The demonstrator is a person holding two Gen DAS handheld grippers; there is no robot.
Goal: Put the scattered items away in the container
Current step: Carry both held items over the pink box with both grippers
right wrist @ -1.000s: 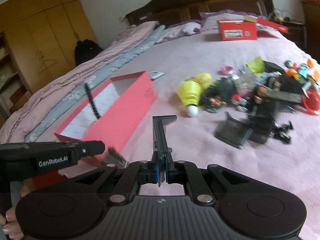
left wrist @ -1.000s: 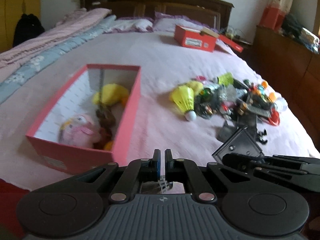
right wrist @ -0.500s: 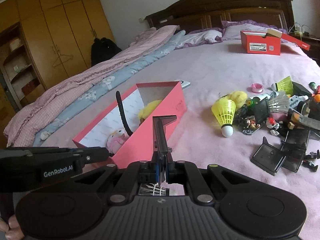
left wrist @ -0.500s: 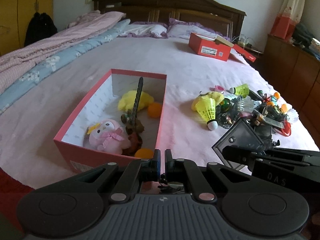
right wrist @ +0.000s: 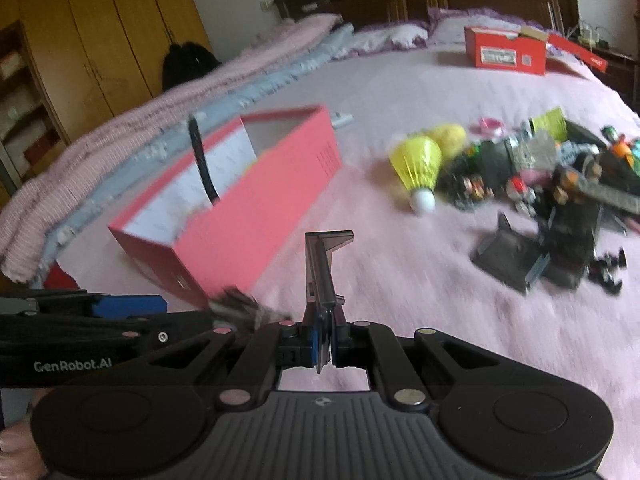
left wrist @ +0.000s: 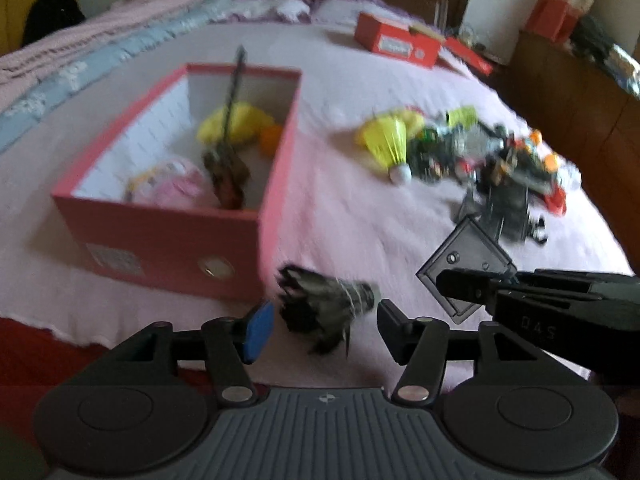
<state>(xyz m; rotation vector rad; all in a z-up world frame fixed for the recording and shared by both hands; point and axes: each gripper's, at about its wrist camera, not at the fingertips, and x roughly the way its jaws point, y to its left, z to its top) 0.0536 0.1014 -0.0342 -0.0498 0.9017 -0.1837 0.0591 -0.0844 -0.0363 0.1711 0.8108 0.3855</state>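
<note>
At lower centre, a dark feathered shuttlecock [left wrist: 328, 304] was seen between the opening jaws of the left gripper [left wrist: 320, 330], unpressed, short of the pink box [left wrist: 176, 236] at upper left; the right gripper [right wrist: 325, 344] was clamped on a grey plastic piece [right wrist: 320, 268].

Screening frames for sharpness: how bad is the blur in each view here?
Left wrist view: heavy motion smear over the pink cardboard box and toy pile; the dark feathered shuttlecock between the opening left gripper is soft. Right wrist view: bed streaked, but the dark plastic bracket in the right gripper stays crisp.
</note>
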